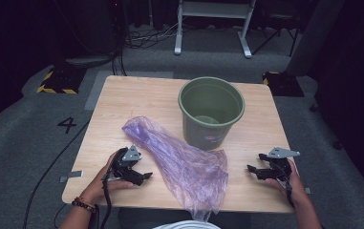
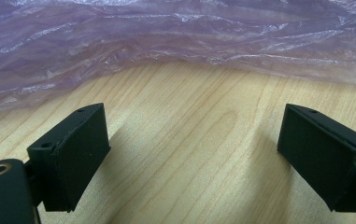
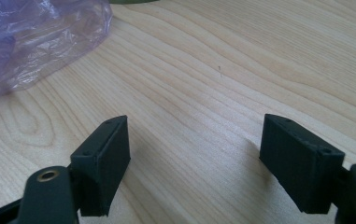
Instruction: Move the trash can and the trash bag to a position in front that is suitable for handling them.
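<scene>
Near the table's front edge, the left gripper (image 1: 144, 175) rested with its jaws spread and nothing between them, its tips just beside the crumpled purple plastic bag (image 1: 182, 162). On the bag's other side, apart from it, the right gripper (image 1: 252, 170) lay spread and empty too. Beyond the bag's far part stood the green bucket (image 1: 211, 111) on the wooden table (image 1: 127, 98).

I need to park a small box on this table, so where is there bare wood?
Free: the far left corner behind the purple bag, and the right strip between green bucket and right tool. Crowded: the middle, where the bag runs from the left tool to the front edge.
</scene>
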Available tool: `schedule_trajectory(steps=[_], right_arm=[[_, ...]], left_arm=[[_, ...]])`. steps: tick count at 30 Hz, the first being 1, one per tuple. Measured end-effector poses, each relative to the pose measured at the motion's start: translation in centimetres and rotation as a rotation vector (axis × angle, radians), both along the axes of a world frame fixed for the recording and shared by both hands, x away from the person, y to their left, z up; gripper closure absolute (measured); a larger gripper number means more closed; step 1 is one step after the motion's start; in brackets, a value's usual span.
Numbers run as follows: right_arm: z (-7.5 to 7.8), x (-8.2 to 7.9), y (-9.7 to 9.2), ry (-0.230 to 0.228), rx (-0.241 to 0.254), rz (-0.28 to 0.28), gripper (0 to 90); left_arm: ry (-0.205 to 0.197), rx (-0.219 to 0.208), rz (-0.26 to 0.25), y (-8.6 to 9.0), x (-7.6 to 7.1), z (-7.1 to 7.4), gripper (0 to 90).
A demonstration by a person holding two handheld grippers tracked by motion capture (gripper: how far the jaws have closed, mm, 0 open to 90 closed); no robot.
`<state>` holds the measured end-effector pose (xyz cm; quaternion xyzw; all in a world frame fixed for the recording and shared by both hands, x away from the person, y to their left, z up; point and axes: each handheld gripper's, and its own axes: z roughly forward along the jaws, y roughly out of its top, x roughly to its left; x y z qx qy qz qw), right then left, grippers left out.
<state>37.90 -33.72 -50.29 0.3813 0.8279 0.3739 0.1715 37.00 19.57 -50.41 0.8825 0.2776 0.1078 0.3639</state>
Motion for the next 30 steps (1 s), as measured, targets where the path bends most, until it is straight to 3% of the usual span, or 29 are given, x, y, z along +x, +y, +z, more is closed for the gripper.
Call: schedule_trajectory(steps=[15, 19, 24, 30], right_arm=[[0.1, -0.1, 0.1, 0.001, 0.004, 0.004, 25.6], [0.8, -0.3, 0.3, -0.023, 0.036, -0.002, 27.3], [3.0, -1.9, 2.8, -0.094, 0.07, 0.092, 30.7], [3.7, -2.9, 5.6, -0.097, 0.095, 0.182, 33.1]], left_arm=[[-0.001, 0.001, 0.002, 0.0, 0.0, 0.0, 8.7], [-0.001, 0.001, 0.001, 0.0, 0.0, 0.0, 8.7], [-0.001, 0.001, 0.002, 0.0, 0.0, 0.0, 8.7], [-0.001, 0.001, 0.002, 0.0, 0.0, 0.0, 8.7]])
